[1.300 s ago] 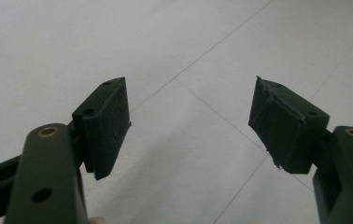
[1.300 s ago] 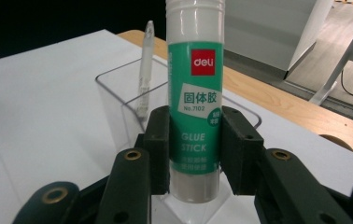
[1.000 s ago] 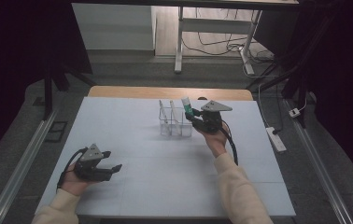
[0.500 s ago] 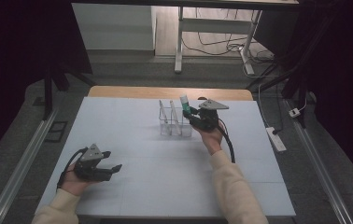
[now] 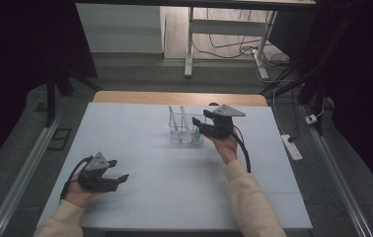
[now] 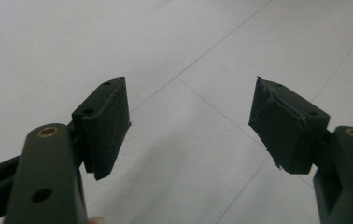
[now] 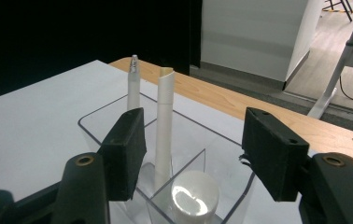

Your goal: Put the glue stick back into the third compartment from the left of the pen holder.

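Note:
A clear divided organizer (image 5: 177, 134) stands at the table's far middle with two white pens (image 5: 172, 117) upright in it. In the right gripper view the taller pen (image 7: 164, 130) and a silver-tipped pen (image 7: 133, 88) rise from the organizer (image 7: 95, 125). A white-topped marker (image 7: 194, 196), teal-bodied in the high view (image 5: 196, 135), stands in the near compartment. My right gripper (image 5: 198, 123) (image 7: 191, 149) hangs just above it. Its jaws have just been opening and stand apart from the marker. My left gripper (image 5: 119, 178) (image 6: 188, 109) rests open at the front left, with nothing between its jaws.
The white table cover (image 5: 140, 128) ends at a wooden strip (image 5: 125, 97) along the far edge. A power strip (image 5: 291, 146) lies on the floor to the right. Metal rails (image 5: 21, 173) run along both sides of the table.
The right gripper's jaws have opened and let go of the teal marker, which now stands in the organizer. The left gripper has not moved.

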`<move>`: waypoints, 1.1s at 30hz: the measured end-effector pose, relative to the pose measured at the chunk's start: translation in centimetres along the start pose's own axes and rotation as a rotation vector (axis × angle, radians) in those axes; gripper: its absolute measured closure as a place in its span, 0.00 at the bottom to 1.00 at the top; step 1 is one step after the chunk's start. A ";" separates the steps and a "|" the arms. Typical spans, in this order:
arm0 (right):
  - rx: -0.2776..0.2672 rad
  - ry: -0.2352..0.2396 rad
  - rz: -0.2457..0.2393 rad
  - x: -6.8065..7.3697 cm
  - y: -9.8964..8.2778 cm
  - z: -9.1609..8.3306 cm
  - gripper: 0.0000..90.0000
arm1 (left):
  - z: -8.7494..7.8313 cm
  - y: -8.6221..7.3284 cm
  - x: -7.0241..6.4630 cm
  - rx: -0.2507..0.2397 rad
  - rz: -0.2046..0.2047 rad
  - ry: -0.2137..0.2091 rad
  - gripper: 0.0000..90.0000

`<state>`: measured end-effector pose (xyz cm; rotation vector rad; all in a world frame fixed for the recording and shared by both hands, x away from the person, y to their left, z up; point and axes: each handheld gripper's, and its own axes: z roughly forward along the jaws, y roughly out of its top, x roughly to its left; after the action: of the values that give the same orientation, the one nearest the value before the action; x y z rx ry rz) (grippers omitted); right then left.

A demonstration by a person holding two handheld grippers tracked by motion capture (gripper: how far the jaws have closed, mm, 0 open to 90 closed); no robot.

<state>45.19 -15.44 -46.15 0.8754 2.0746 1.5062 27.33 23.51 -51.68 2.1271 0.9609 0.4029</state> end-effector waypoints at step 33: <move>0.167 0.051 -0.075 -1.1 -4.3 -8.9 0.47 | 0.1 0.0 0.0 0.006 -0.003 -0.005 0.31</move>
<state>39.01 -23.14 -47.40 0.8164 2.2702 1.3457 27.41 23.43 -51.75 2.1305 0.9633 0.3935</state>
